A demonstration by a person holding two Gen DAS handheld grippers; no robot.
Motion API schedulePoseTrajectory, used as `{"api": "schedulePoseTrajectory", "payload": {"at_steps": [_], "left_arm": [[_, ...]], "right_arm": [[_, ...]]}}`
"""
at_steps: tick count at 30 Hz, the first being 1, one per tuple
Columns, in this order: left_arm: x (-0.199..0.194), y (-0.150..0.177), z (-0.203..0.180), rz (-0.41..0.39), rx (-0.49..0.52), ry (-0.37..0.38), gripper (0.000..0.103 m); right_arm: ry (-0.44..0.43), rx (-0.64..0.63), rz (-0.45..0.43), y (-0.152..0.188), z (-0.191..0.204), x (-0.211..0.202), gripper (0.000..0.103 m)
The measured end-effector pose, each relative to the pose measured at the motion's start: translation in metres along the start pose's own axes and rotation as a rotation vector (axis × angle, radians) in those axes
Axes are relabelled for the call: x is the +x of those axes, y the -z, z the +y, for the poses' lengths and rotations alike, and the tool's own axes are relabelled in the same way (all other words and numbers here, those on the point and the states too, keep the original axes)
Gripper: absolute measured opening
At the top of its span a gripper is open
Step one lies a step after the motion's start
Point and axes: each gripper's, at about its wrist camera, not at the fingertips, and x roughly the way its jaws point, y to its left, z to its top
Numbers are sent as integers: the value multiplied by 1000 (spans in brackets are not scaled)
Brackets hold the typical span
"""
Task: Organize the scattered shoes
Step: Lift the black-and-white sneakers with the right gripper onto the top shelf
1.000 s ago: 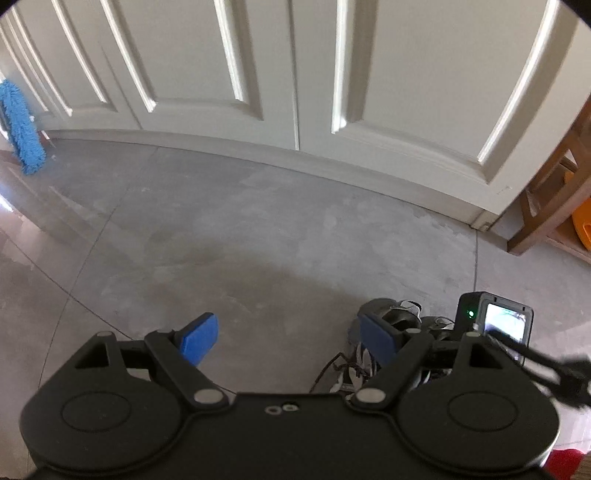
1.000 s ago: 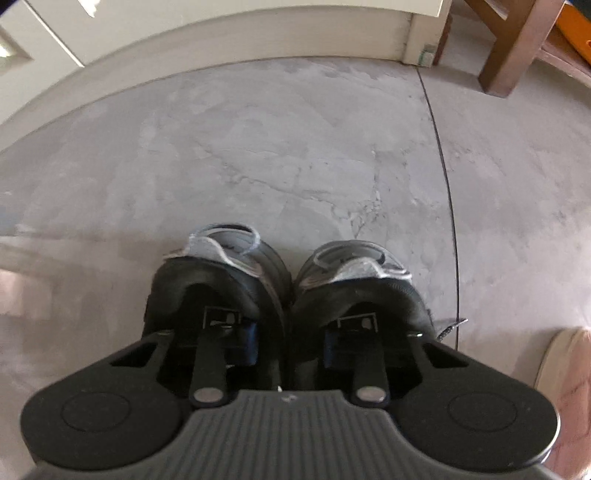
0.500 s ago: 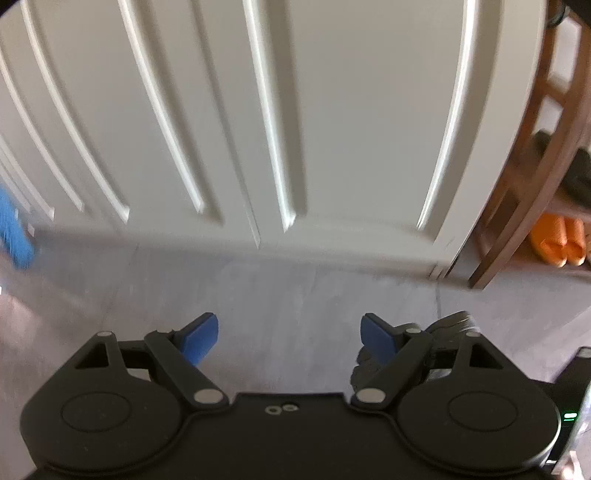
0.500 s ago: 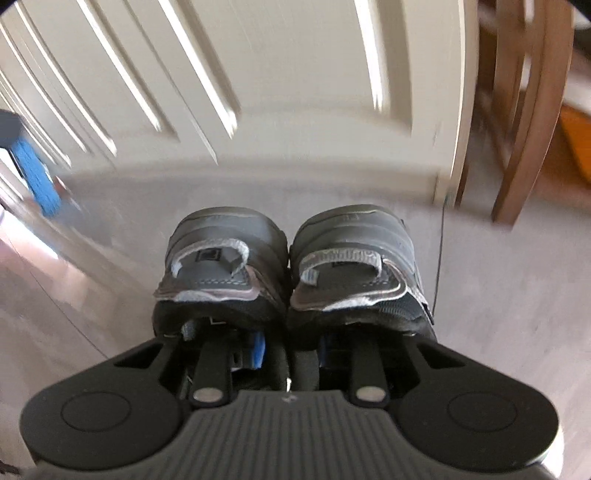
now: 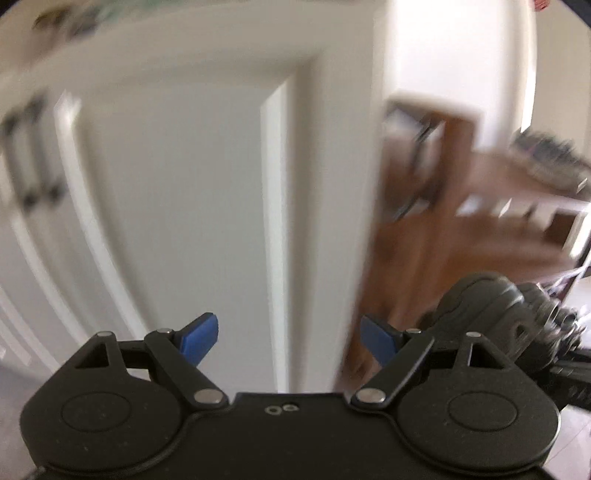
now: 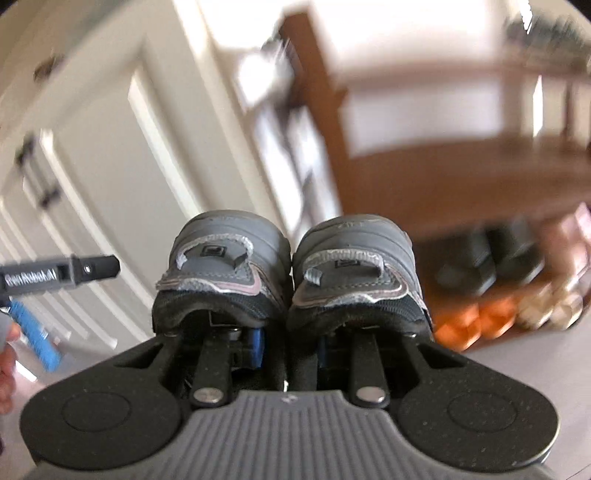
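The right tool [image 6: 288,347] is clamped on something between its fingers, while the left tool [image 5: 290,341] stands wide apart, empty.

Ahead of me: white panelled doors [image 5: 177,206], blurred. Right of them, brown wooden rack [image 6: 461,166] against bright wall. Grey floor [image 6: 517,354] below rack. Daylight strong, upper right.

Wooden shoe rack [image 6: 461,173] stands just right of the white panelled door [image 6: 110,177]; all positions below are relative to the rack. Upper shelf: a dark, blurred item [image 6: 543,26] at the far right end (type cannot be told). Under the middle shelf: dark shoes [image 6: 487,258] side by side. Below those, nearest the floor [image 6: 517,365]: orange footwear [image 6: 476,325], with a pale pair [image 6: 550,306] just to its right.
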Motion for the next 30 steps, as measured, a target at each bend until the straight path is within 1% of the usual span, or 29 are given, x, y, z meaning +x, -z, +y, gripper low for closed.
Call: {"api": "schedulePoseTrajectory", "payload": {"at_steps": [1, 2, 3, 6, 7, 8, 9, 11, 12, 13, 14, 16, 18, 19, 23, 26, 28, 30], "left_arm": [[-3, -20, -18, -24, 6, 31, 85], [-5, -30, -27, -36, 10, 43, 85], [-7, -48, -45, -60, 18, 65, 85], [-4, -93, -87, -89, 2, 97, 85], [-4, -108, -101, -99, -3, 107, 85], [-3, -116, -108, -103, -6, 108, 85], [0, -126, -119, -112, -6, 102, 85], [7, -146, -140, -132, -5, 91, 85], [12, -157, -153, -140, -7, 80, 85], [16, -167, -163, -151, -18, 71, 85], [19, -172, -168, -162, -28, 69, 85], [25, -183, -180, -178, -45, 62, 85], [33, -194, -185, -178, -47, 60, 85], [38, -201, -188, -179, -43, 63, 85], [60, -219, -191, -182, -21, 77, 85], [76, -231, -188, -181, -25, 94, 85], [94, -241, -184, -174, -22, 112, 85], [105, -248, -181, -159, -22, 119, 85]], "right_arm": [[8, -4, -9, -12, -6, -8, 30], [24, -13, -27, -39, -19, -24, 30], [36, -22, -39, -59, -30, -35, 30], [60, -34, -73, -112, -64, -57, 30], [63, -32, -78, -121, -72, -60, 30], [67, -15, -87, -142, -90, -63, 30], [69, -9, -90, -149, -90, -70, 30], [70, -15, -101, -187, -114, -69, 31], [67, -16, -103, -196, -123, -67, 31], [62, -18, -102, -206, -133, -64, 31], [56, -29, -100, -223, -144, -55, 31], [50, -42, -99, -241, -154, -44, 31], [43, -41, -101, -262, -166, -27, 31], [42, -40, -101, -266, -170, -24, 31], [37, -11, -93, -299, -182, 7, 31], [37, 21, -54, -319, -189, 33, 32], [43, 36, -24, -330, -193, 50, 32], [51, 50, 24, -341, -195, 73, 32]]}}
